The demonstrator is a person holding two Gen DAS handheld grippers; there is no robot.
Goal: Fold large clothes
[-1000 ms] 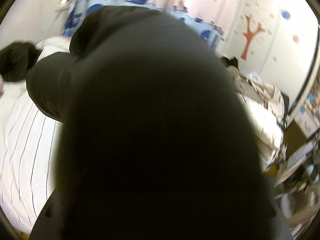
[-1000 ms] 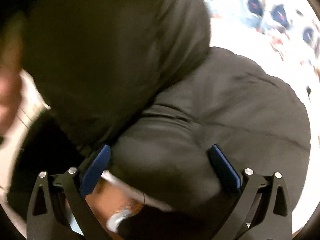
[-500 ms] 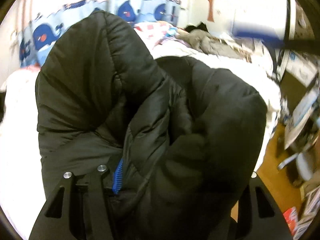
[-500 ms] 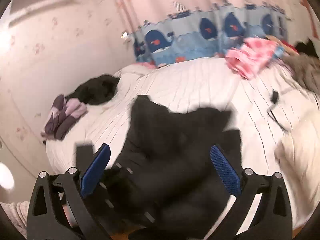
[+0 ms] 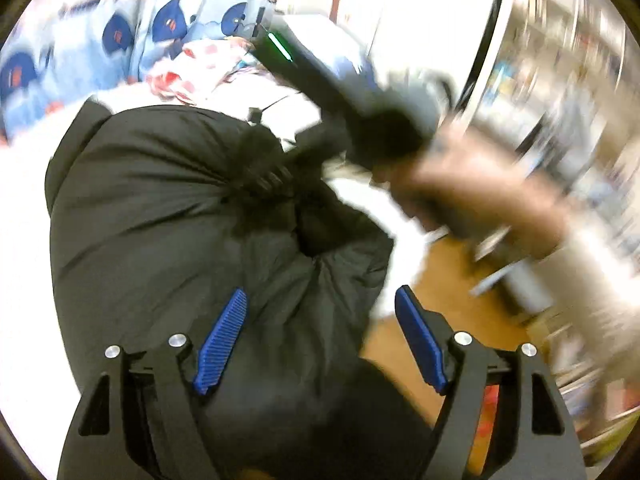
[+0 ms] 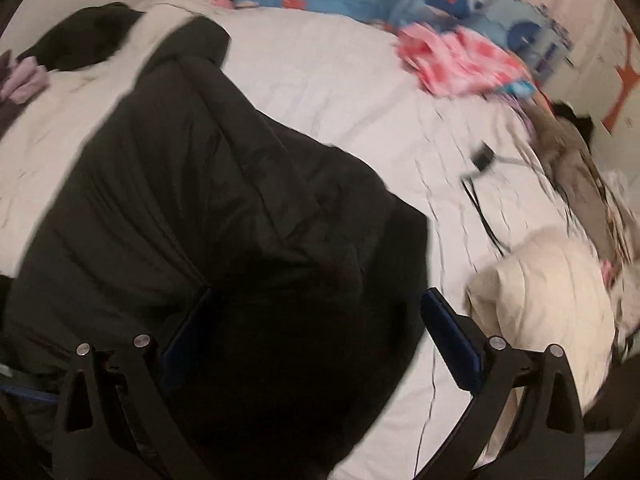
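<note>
Left claw [image 5: 320, 296], bottom centre of its view: opening, blue pads coming off the jacket [image 5: 160, 200]. Fabric between them but slack, no longer bunched tight as half a second ago. Reads as a release.

Right claw [image 6: 318, 292], bottom centre of its own view: pads wide apart, nothing pinched, black padding dark and blurred just under them. Hangs over the near end of the jacket [image 6: 200, 180], where a moment back the fabric filled the lens.

Beyond, jacket down on the white bed [image 6: 320, 80], a puffy heap running from lower centre up to upper left. Not flat, edges uneven, one lobe doubled over.

Right of centre in the left view, blurred hand [image 5: 460, 184] carrying the right claw across.

Farther off, cream garment [image 6: 540, 292] at lower right, pink cloth [image 6: 460, 60] at upper right.

For the task: probably one fold dropped, both claws free to regrip. Likely needs smoothing and another fold.
</note>
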